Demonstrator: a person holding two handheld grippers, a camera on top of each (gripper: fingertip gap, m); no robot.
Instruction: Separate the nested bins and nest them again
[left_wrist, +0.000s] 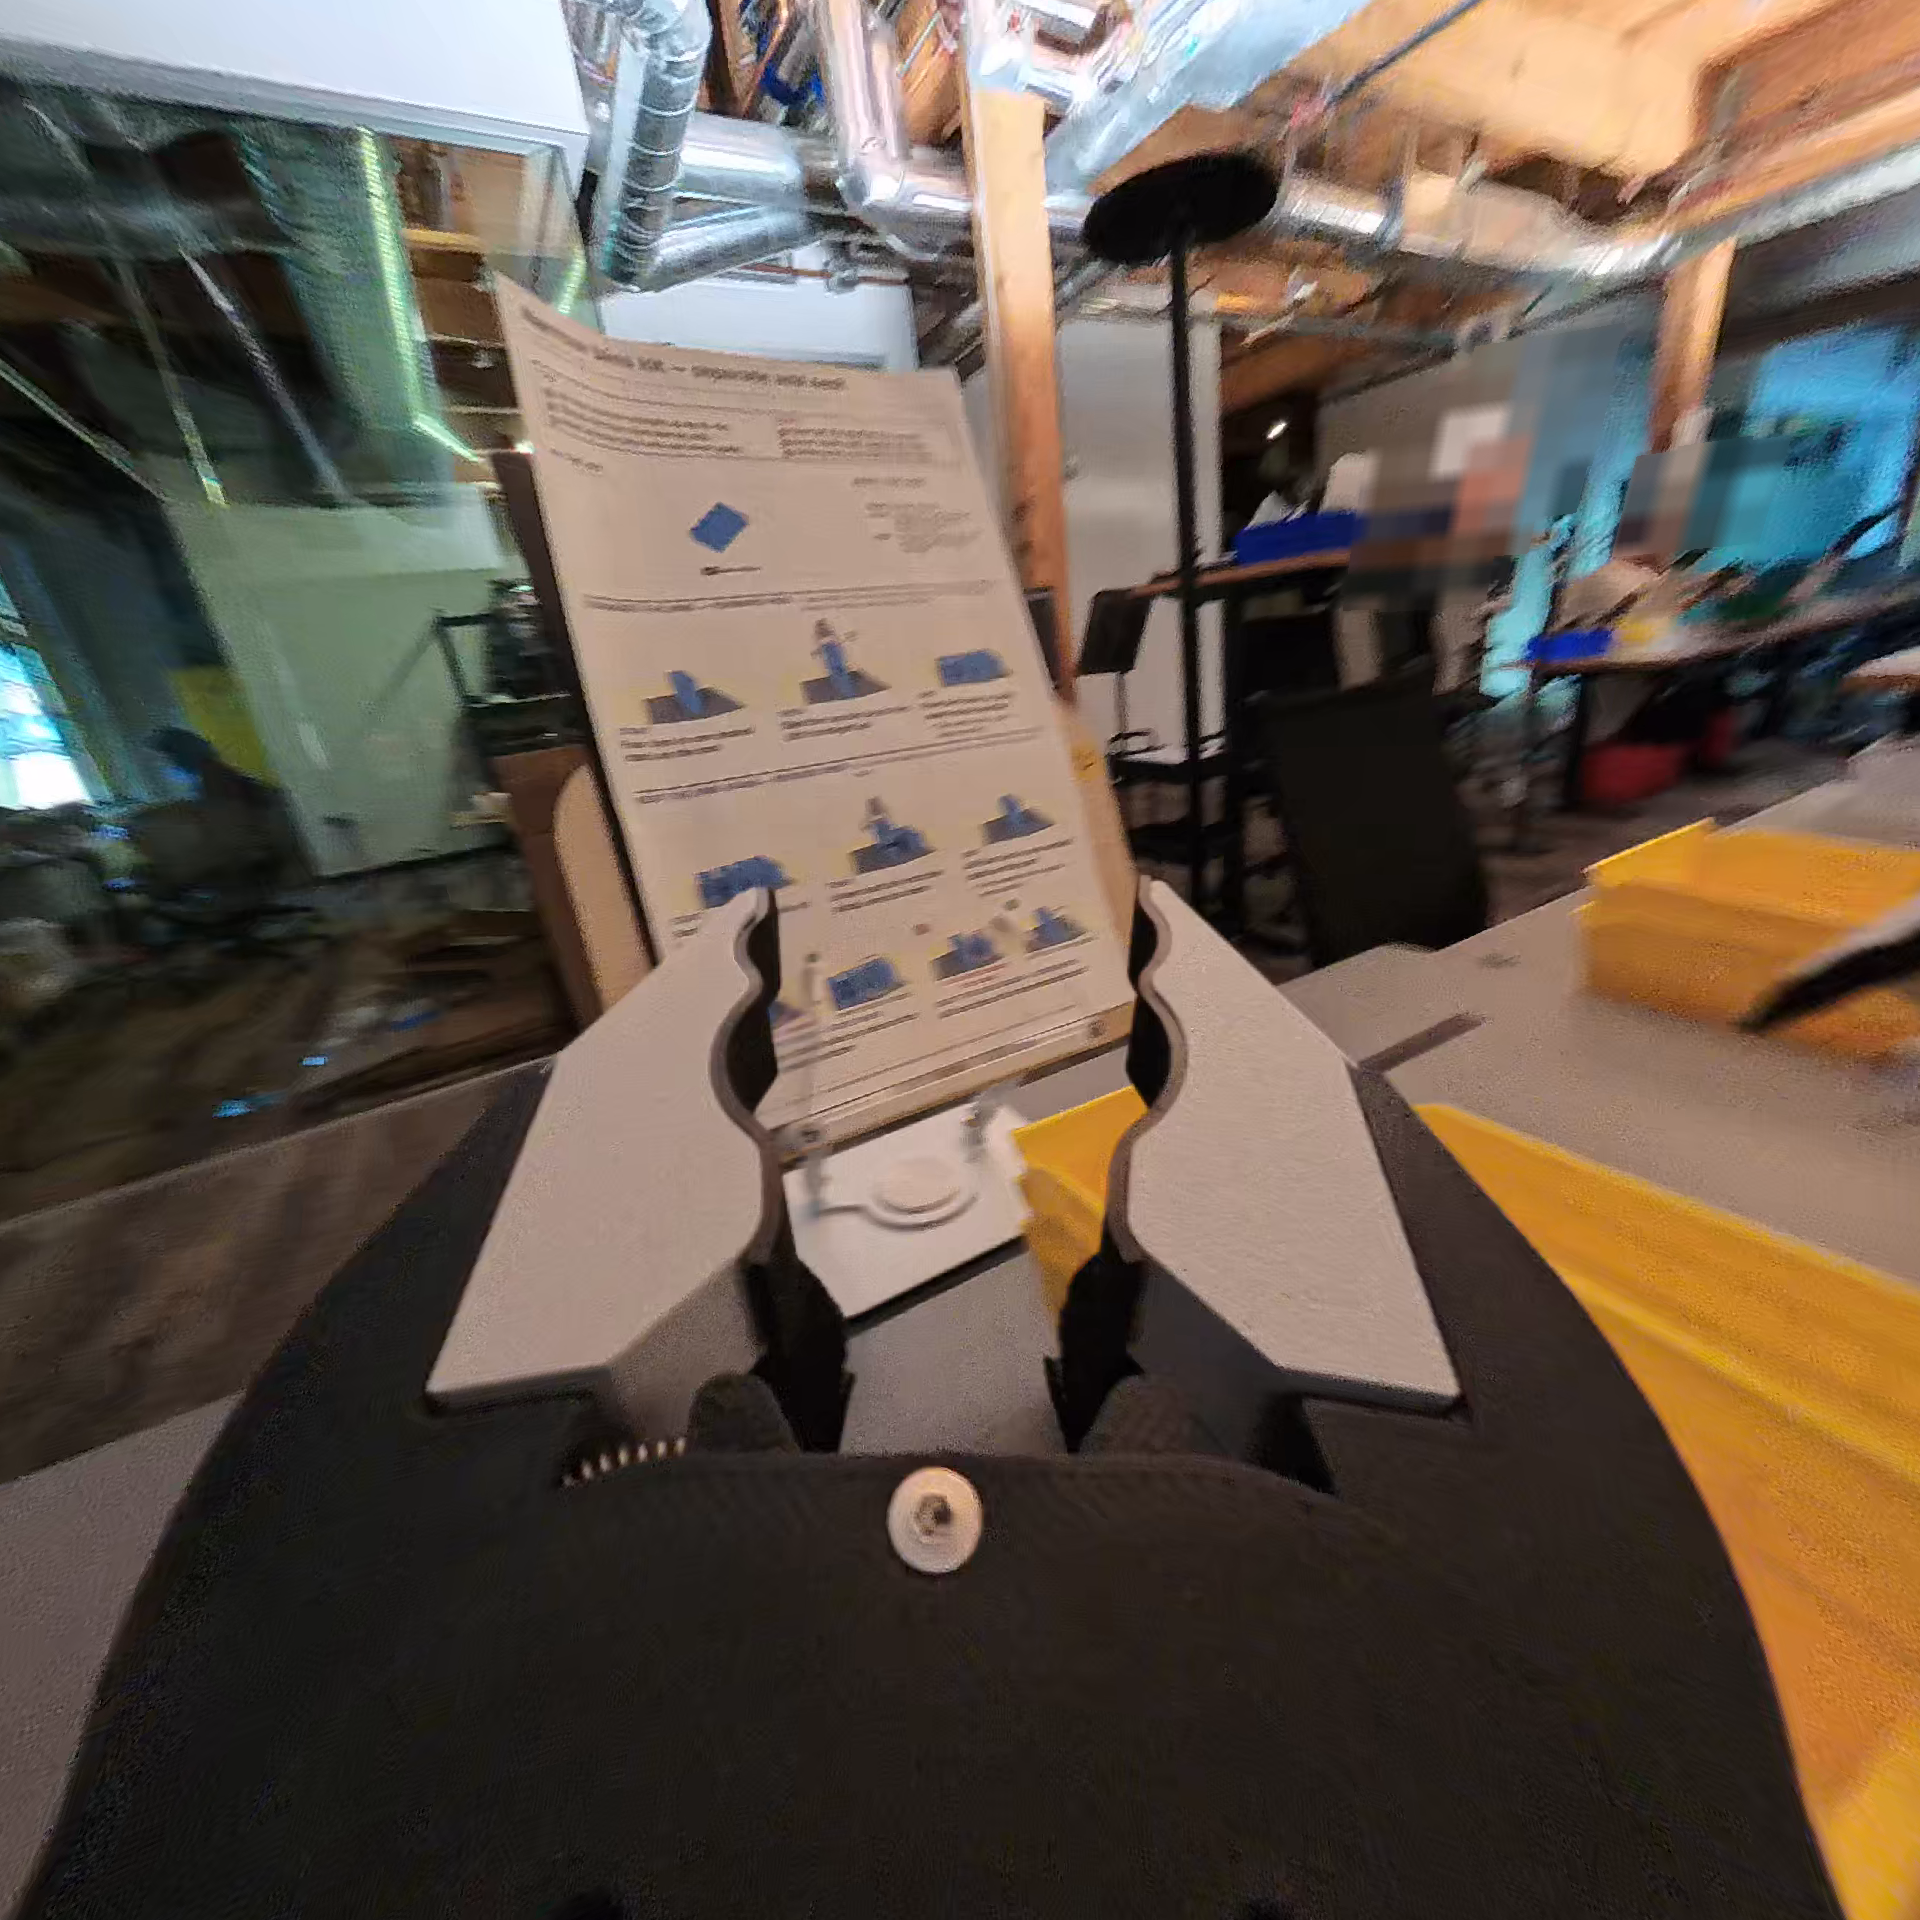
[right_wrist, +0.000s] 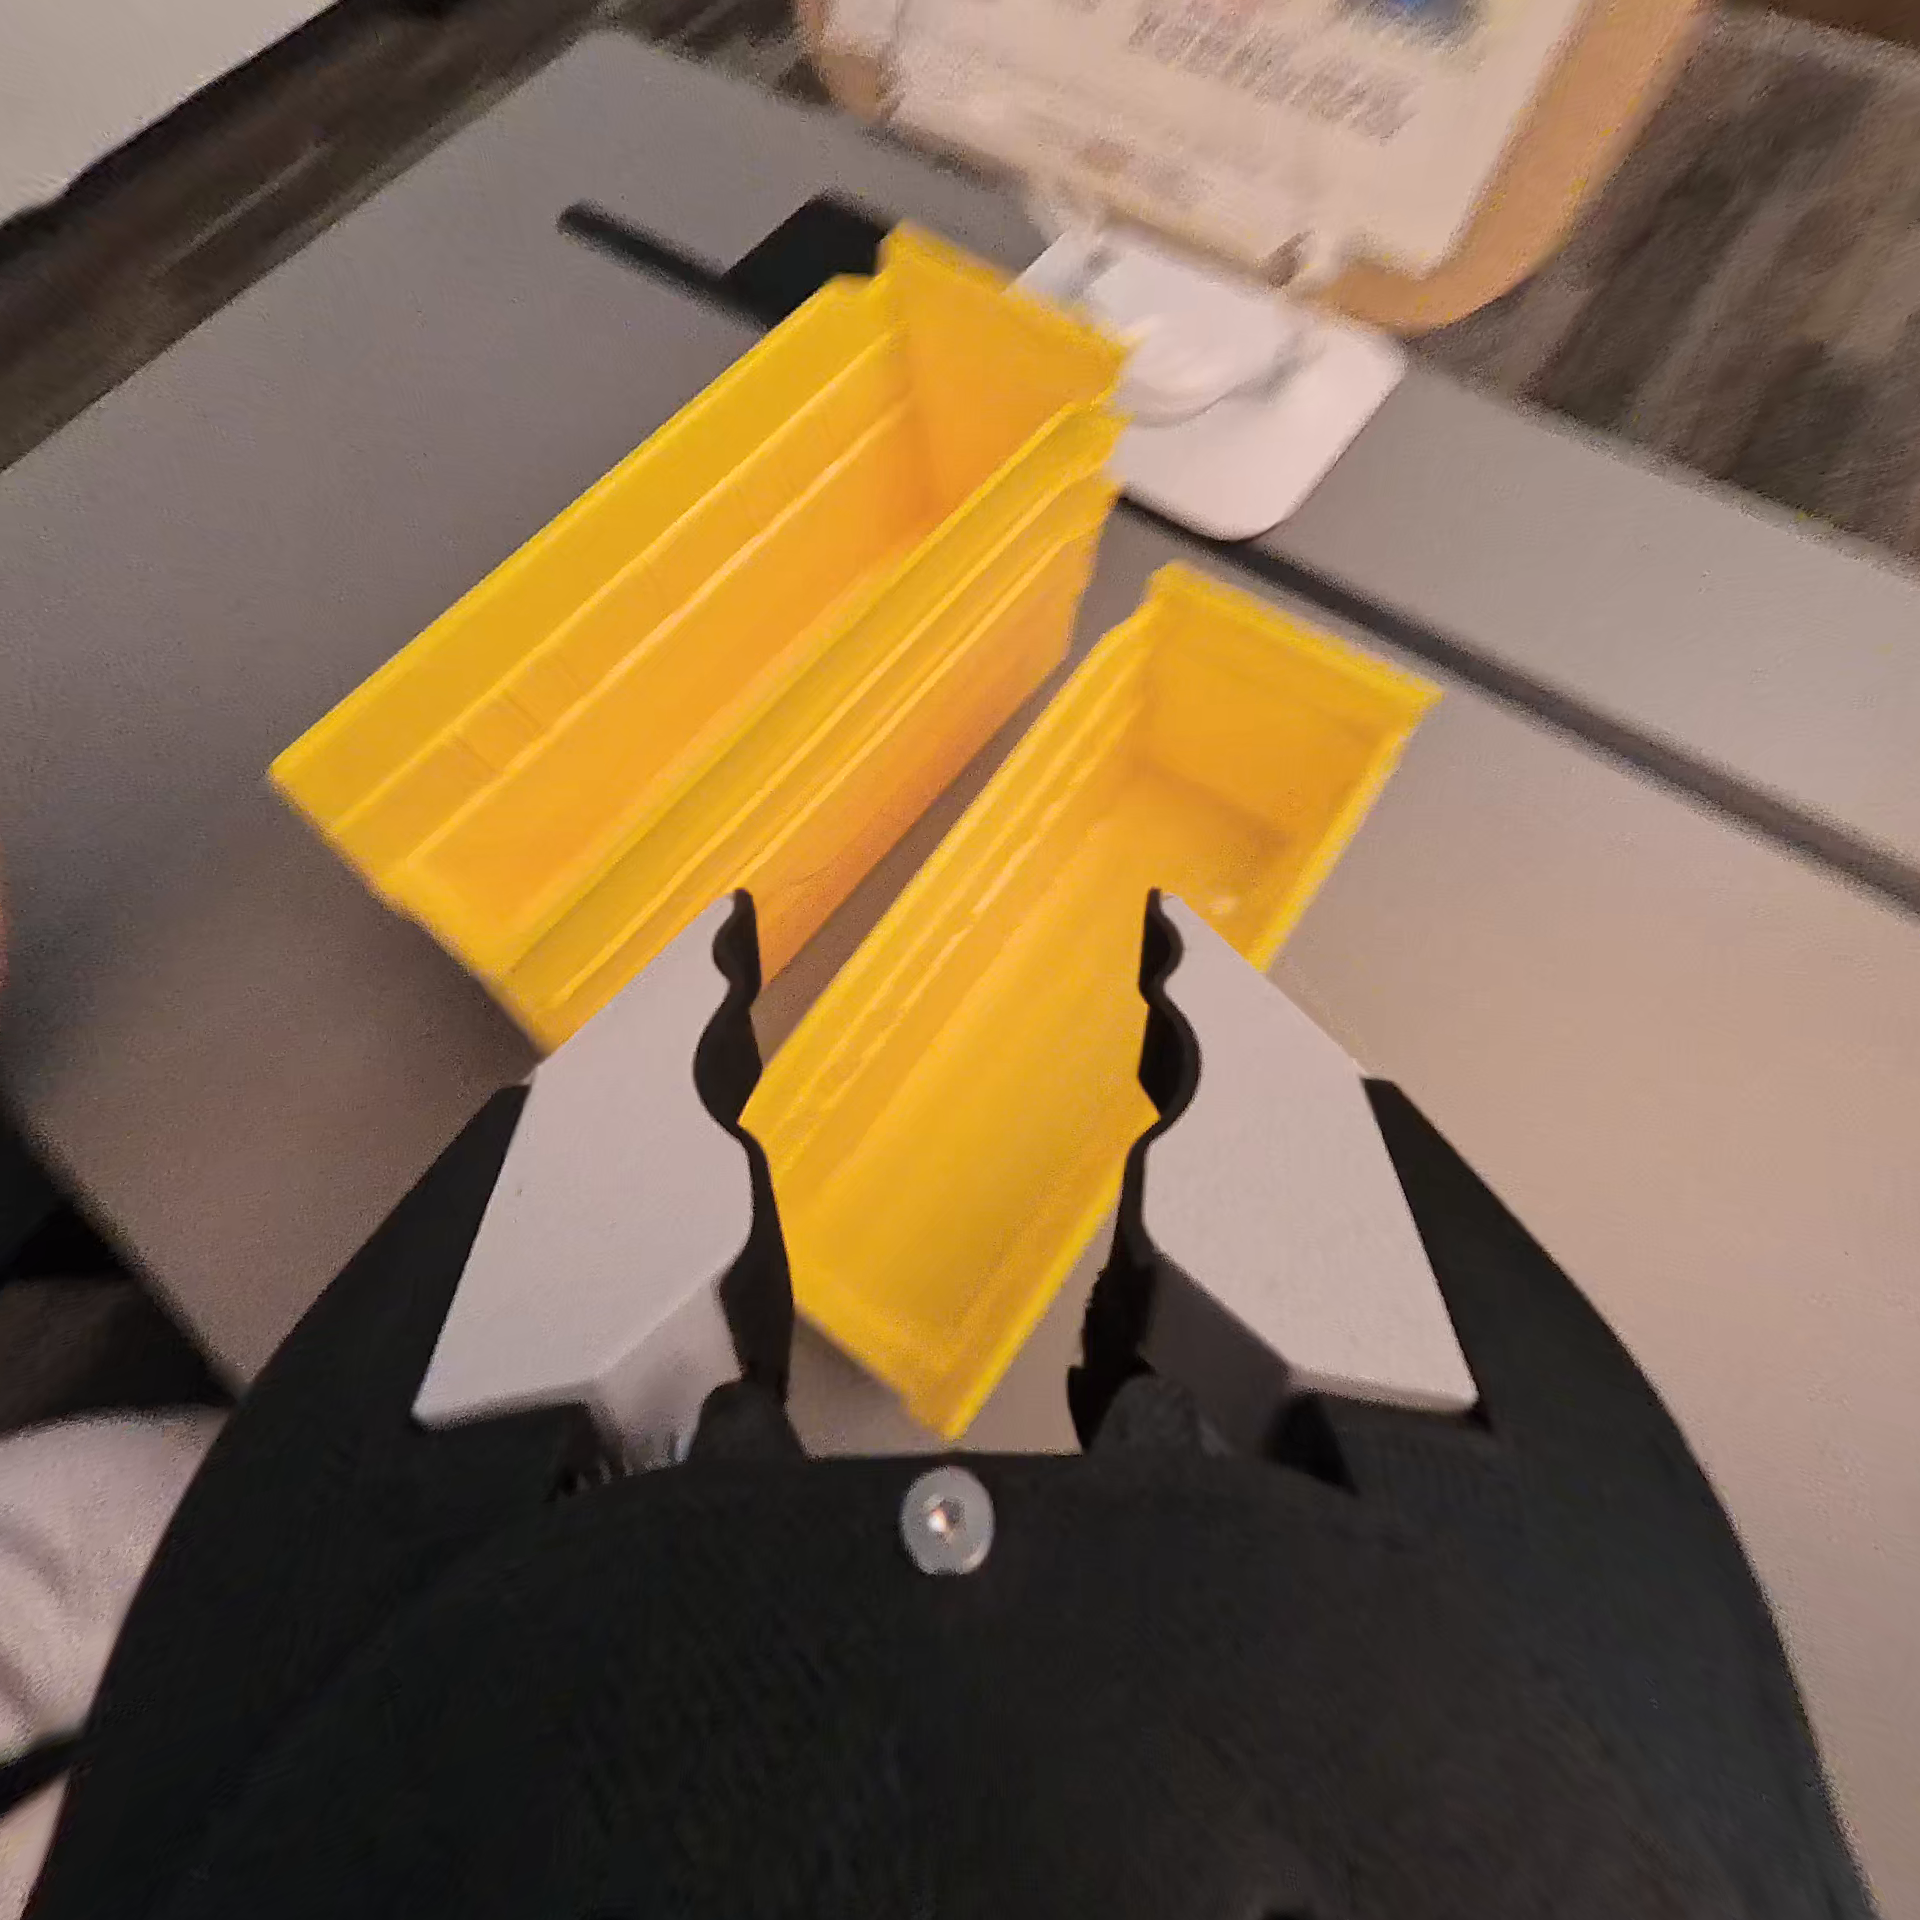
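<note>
From my right wrist view, two yellow bins sit side by side on the grey worktop (right_wrist: 1558, 1091), apart with a narrow strip of worktop showing between them. The larger bin (right_wrist: 665, 665) fills the centre left of the frame, and ridged lines along its walls suggest more than one bin nested there, though blur keeps me from counting. The smaller bin (right_wrist: 1049, 1039) runs from the lower centre toward the centre right, open side up. My right gripper (right_wrist: 951, 914) has its jaws spread above this smaller bin; the left pad stands clear of the bin's left wall, and I cannot tell whether the right finger (right_wrist: 1247, 1091) touches the right wall it overlaps.

In the left wrist view, my left gripper (left_wrist: 956, 914) is raised and level, jaws apart with nothing between them. Behind it, in the centre of the frame, an instruction sheet (left_wrist: 790, 665) stands in a clear holder on a white base (left_wrist: 904, 1216). A yellow bin wall (left_wrist: 1662, 1351) crosses the lower right, and another yellow bin (left_wrist: 1745, 925) sits at the right edge, where a dark finger of the other gripper (left_wrist: 1829, 977) overlaps it.
</note>
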